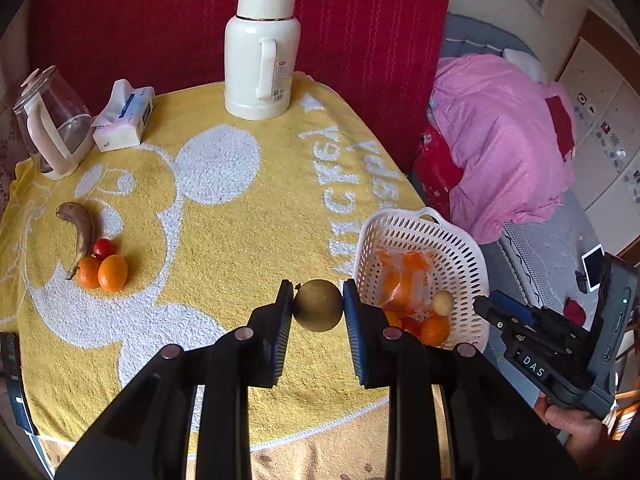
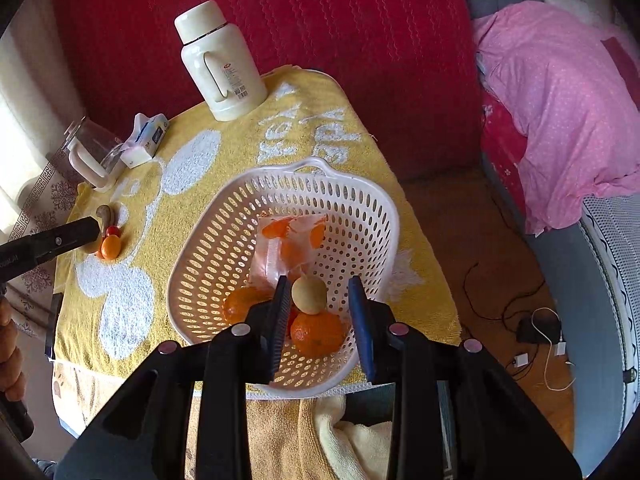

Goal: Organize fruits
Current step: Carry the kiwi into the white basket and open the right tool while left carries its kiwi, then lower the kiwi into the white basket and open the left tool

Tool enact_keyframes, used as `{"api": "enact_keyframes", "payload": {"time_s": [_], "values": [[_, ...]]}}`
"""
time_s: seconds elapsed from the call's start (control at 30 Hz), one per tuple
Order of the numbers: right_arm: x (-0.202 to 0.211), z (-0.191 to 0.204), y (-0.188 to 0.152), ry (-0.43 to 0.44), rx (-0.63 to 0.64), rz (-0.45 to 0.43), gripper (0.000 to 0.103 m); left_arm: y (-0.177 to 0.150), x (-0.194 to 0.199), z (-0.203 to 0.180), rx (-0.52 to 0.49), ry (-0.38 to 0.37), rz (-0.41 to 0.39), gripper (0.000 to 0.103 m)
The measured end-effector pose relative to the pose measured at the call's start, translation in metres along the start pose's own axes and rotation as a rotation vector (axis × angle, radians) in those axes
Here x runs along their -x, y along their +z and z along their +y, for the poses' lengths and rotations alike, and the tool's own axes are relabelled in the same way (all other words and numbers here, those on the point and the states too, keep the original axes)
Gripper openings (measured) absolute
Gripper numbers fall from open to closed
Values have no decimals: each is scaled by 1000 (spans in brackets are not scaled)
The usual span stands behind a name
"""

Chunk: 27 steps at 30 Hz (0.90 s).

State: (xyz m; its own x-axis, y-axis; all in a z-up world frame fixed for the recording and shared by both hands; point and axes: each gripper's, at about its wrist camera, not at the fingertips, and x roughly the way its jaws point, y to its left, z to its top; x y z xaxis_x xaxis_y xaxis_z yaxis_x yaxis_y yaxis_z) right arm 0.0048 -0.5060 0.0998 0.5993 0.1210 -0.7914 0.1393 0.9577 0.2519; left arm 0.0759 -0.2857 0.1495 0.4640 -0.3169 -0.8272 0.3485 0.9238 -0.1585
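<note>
You have one white perforated plastic basket (image 2: 224, 240), one cream thermos flask (image 1: 262, 46), one glass kettle (image 1: 52, 124), one tissue pack (image 1: 124, 118), one browned banana (image 1: 80, 236) at left, and one round brownish-green fruit (image 1: 318, 306) (lower centre).

Round olive-brown fruit (image 1: 318, 305), dull skin w/ small stem nub, clamped between the blue pads of the left gripper (image 1: 317, 307), above the yellow towel, just left of the basket. White perforated plastic basket (image 2: 224, 248) w/ handle loop at far rim sits upright at the desk's right edge. Inside: clear bag of orange segments (image 2: 288, 240) at the middle, small pale-yellow round fruit (image 2: 309, 295) resting on a mandarin (image 2: 318, 334), another mandarin (image 2: 242, 304) to the left, something red between them, mostly hidden. Far-left on the towel, a cluster touching: overripe brown banana (image 1: 80, 232) curved, cherry tomato (image 1: 103, 248), two small oranges (image 1: 104, 273) side by side.
</note>
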Motion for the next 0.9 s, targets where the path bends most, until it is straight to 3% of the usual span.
{"api": "enact_keyframes", "payload": {"time_s": [0.13, 0.23, 0.9], "values": [[5, -3, 0, 0, 0, -9, 32, 2, 0, -8, -14, -9, -5, 26], [10, -5, 1, -5, -1, -27, 46, 3, 0, -13, -26, -17, -9, 26], [25, -18, 5, -72, -44, -48, 54, 12, -5, -48, -125, -68, 1, 26]]}}
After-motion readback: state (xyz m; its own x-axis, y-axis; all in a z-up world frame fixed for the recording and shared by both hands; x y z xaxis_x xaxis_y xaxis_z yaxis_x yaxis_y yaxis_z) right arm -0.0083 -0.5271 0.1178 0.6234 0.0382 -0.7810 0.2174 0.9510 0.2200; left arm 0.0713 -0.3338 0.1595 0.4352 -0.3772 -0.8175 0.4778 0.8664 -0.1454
